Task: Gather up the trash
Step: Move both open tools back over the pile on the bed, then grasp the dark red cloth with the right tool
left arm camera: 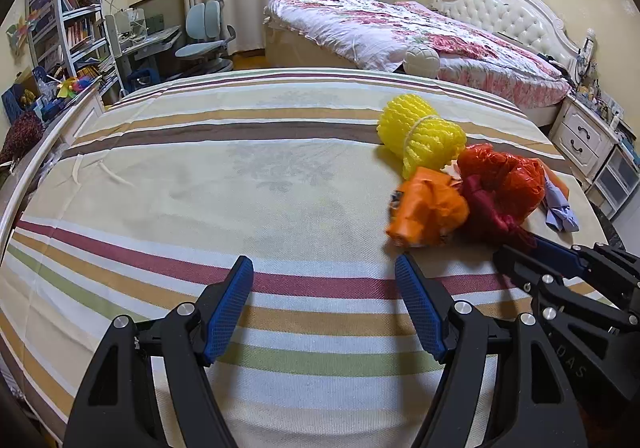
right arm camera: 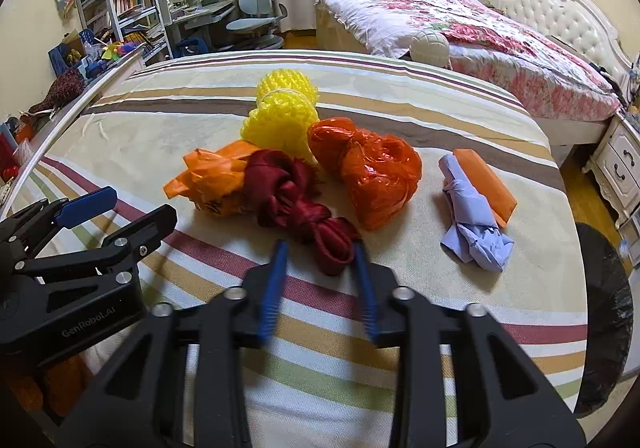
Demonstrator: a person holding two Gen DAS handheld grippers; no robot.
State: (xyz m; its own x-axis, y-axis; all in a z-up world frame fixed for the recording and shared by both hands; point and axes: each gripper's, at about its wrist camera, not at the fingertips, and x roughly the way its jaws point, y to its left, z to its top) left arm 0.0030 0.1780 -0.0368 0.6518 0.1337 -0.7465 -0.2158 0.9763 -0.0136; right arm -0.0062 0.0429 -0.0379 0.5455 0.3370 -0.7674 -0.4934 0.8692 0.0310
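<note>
The right tongs [right arm camera: 320, 252] sit partly open around the near end of a silky dark red ribbon bundle [right arm camera: 296, 196]. Behind it lie one bumpy yellow foam net [right arm camera: 280, 116], two crinkly orange bags [right arm camera: 372, 176] and one crumpled purple glove [right arm camera: 472, 224]. The left tongs [left arm camera: 324, 272] are wide open over bare striped bed sheet [left arm camera: 200, 176].

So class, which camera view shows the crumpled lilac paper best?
The right wrist view: the crumpled lilac paper lies whole and unobstructed beside an orange strip. The left wrist view shows only a small part at its right edge, behind the red bag.
</note>
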